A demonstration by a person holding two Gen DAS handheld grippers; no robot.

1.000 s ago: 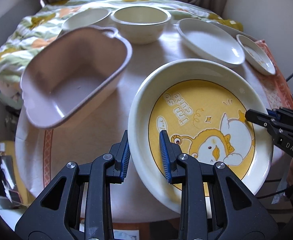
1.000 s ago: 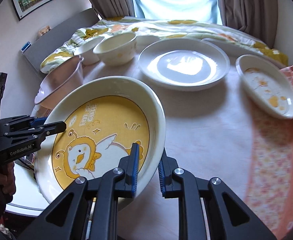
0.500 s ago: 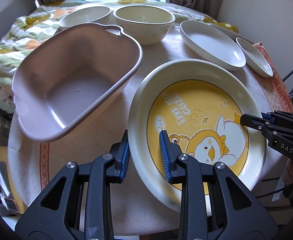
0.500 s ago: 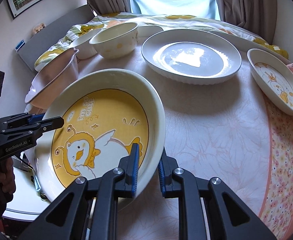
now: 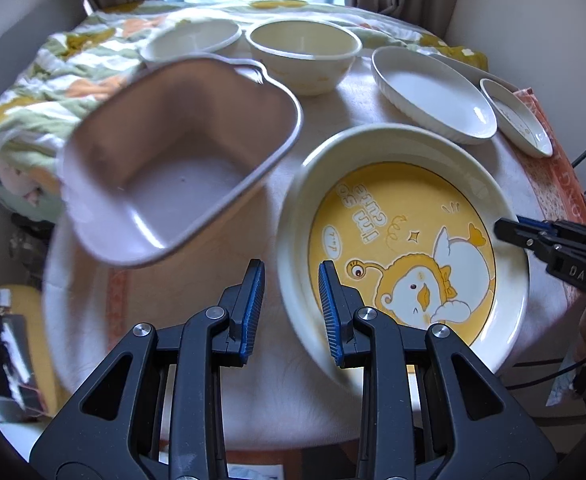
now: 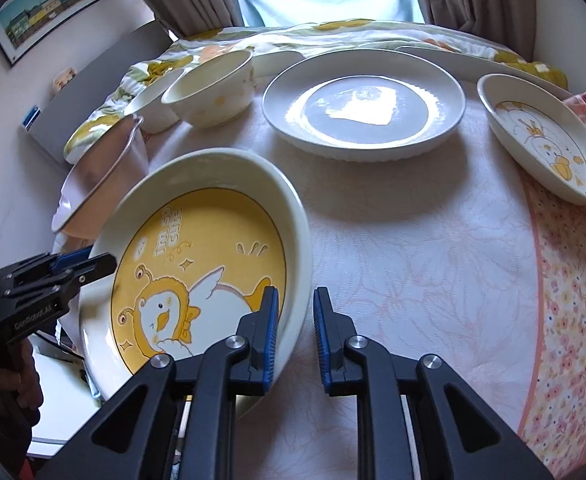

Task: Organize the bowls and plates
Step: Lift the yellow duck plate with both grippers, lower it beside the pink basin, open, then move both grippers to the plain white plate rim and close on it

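A large cream plate with a yellow duck picture (image 5: 405, 248) (image 6: 201, 264) is held over the near left part of the table. My left gripper (image 5: 291, 306) is shut on its left rim, and it shows in the right wrist view (image 6: 107, 262) clamped on the plate's far edge. My right gripper (image 6: 296, 322) is shut on the right rim, and it shows in the left wrist view (image 5: 501, 232). The plate tilts a little.
A pink basin (image 5: 173, 160) sits left of the plate. Behind stand a cream bowl (image 5: 305, 56) and a small white bowl (image 5: 193, 40). A big white plate (image 6: 363, 108) and a small duck dish (image 6: 545, 136) lie at the back right. Bare tablecloth (image 6: 413, 248) lies between.
Both grippers keep their hold on the duck plate. The dishes behind have slid lower and nearer in both views, and the plate has rolled slightly in the right wrist view.
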